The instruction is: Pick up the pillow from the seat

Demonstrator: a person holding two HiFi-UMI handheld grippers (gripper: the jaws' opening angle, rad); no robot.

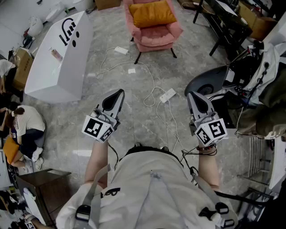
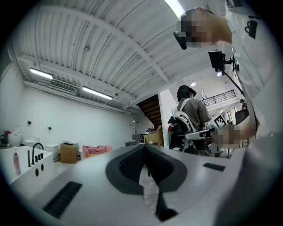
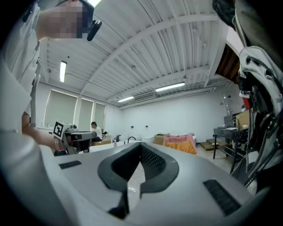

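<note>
A person's pale shirt point(image 1: 152, 188) fills the near edge. Beyond it are the left hand-held gripper point(image 1: 117, 93) and the right hand-held gripper point(image 1: 193, 95). Far ahead, one orange pillow point(image 1: 153, 13) leans in one pink armchair point(image 1: 156, 38), long axis left-to-right. Left gripper view: jaws clenched, empty. Right gripper view: clenched, empty; the pillow point(image 3: 183, 148) lies far right.

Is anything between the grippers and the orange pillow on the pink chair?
Nothing upright blocks the way. Only white cables and a power strip lie on the floor between the left gripper, the right gripper and the pillow.
</note>
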